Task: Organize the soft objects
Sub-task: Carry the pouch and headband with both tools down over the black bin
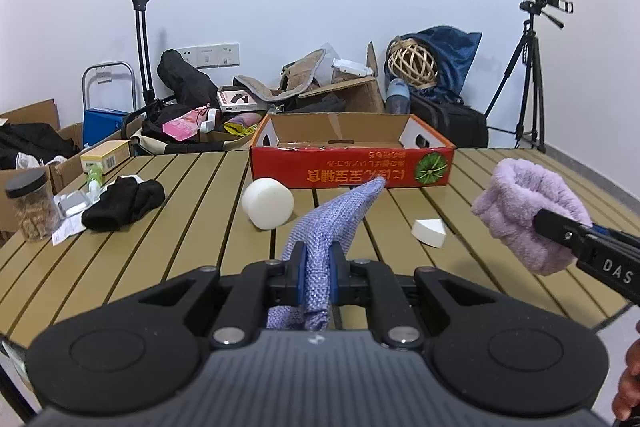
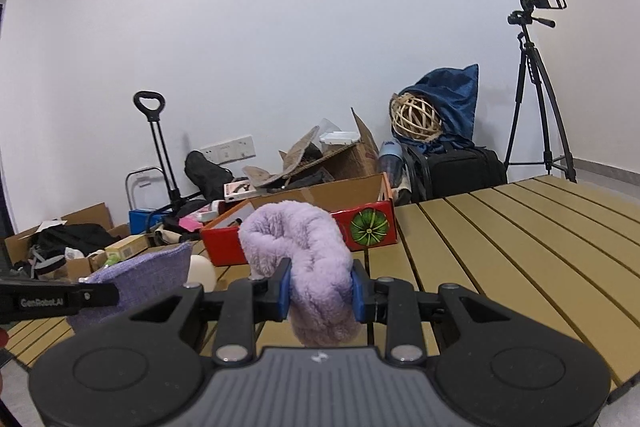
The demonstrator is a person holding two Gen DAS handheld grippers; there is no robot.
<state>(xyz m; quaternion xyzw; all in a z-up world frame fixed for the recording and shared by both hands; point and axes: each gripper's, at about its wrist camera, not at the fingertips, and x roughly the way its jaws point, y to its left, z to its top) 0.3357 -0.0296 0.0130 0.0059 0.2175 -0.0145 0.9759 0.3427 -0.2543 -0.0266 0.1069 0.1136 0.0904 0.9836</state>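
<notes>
both grippers clamped: left [image 1: 318, 267] on knit cloth [image 1: 336, 215], right [image 2: 320, 293] on fluffy band [image 2: 304, 247].

The table [image 1: 192, 227] is made of long tan slats. On it sit a red box [image 1: 352, 163], a white foam roll [image 1: 267, 203], a small white wedge [image 1: 430, 233], black socks [image 1: 124, 205] and a jar [image 1: 30, 205].

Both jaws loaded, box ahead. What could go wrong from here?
1. The left gripper pinches only a narrow fold of the woven purple cloth; its loose end could snag the near wall of the red box.
2. The fluffy lilac cuff bulges out of the right gripper and may slip.
3. The white foam cylinder could get knocked and roll.
</notes>
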